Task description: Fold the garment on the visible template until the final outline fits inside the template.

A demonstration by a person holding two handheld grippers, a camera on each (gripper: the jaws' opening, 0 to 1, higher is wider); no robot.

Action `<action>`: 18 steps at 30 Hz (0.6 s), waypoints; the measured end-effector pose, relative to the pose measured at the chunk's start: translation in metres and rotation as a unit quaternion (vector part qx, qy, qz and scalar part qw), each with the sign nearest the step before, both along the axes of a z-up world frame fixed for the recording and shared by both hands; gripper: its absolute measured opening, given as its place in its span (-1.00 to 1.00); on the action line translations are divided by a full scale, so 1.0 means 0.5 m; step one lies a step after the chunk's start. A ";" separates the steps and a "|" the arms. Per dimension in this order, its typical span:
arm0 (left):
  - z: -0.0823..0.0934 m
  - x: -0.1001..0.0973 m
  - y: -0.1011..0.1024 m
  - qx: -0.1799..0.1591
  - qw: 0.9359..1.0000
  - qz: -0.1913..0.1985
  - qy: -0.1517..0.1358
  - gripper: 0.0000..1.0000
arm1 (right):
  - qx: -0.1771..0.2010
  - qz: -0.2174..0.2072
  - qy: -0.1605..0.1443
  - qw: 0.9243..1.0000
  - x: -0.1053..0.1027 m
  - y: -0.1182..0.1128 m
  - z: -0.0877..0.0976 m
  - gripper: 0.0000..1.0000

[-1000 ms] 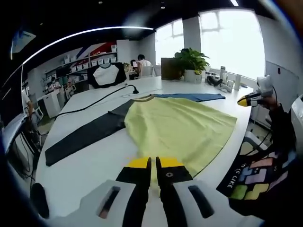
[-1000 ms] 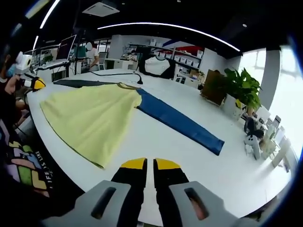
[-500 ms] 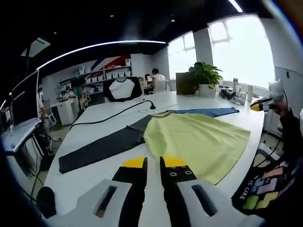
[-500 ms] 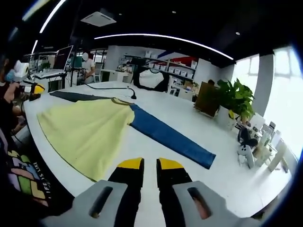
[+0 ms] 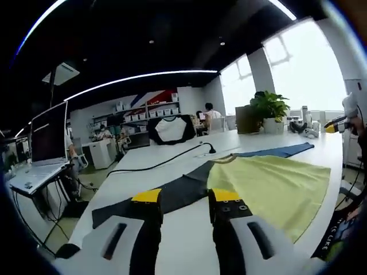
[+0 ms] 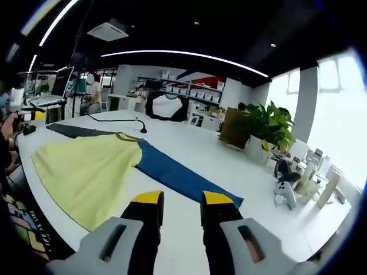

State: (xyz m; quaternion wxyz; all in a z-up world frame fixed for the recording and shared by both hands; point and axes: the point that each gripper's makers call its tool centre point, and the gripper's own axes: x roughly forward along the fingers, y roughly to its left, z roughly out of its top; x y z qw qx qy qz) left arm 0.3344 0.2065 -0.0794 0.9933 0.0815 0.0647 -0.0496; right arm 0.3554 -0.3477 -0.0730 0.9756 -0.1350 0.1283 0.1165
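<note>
Parted, empty tongs (image 5: 186, 197) above yellow garment (image 5: 275, 183) on white table (image 5: 189, 229).

- Setting: open-plan office or lab workspace.
- Long white table (image 6: 189, 152), with a potted plant (image 6: 261, 129) at 2 o'clock in the right gripper view.
- Shelving with storage boxes (image 5: 143, 103) along the far wall at 11 o'clock in the left gripper view.
- Monitor (image 5: 47, 134) at 9 o'clock; large windows (image 5: 275, 74) at 2 o'clock.
- Curved ceiling light strip (image 6: 183, 54); ceiling air-conditioning unit (image 6: 109, 30) at 11 o'clock.

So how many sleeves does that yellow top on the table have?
2: a dark sleeve stretched out on one side of the yellow body, a blue sleeve on the other.
</note>
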 end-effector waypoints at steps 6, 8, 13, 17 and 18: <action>-0.004 0.023 0.032 -0.016 1.000 0.017 0.006 0.01 | 0.007 -0.015 -0.014 1.000 0.020 -0.020 0.022 -0.34; -0.001 0.031 0.040 -0.011 1.000 0.023 0.005 0.12 | 0.007 -0.022 -0.018 1.000 0.029 -0.031 0.024 -0.31; -0.008 0.044 0.060 0.004 1.000 0.028 0.009 0.23 | -0.001 -0.041 -0.005 0.999 0.057 -0.069 0.003 -0.23; -0.021 0.057 0.095 -0.005 0.999 0.040 0.024 0.39 | 0.005 -0.057 0.006 0.998 0.085 -0.105 -0.008 -0.08; -0.023 0.060 0.105 -0.008 0.999 0.045 0.025 0.40 | 0.004 -0.060 0.007 0.998 0.091 -0.112 -0.010 -0.06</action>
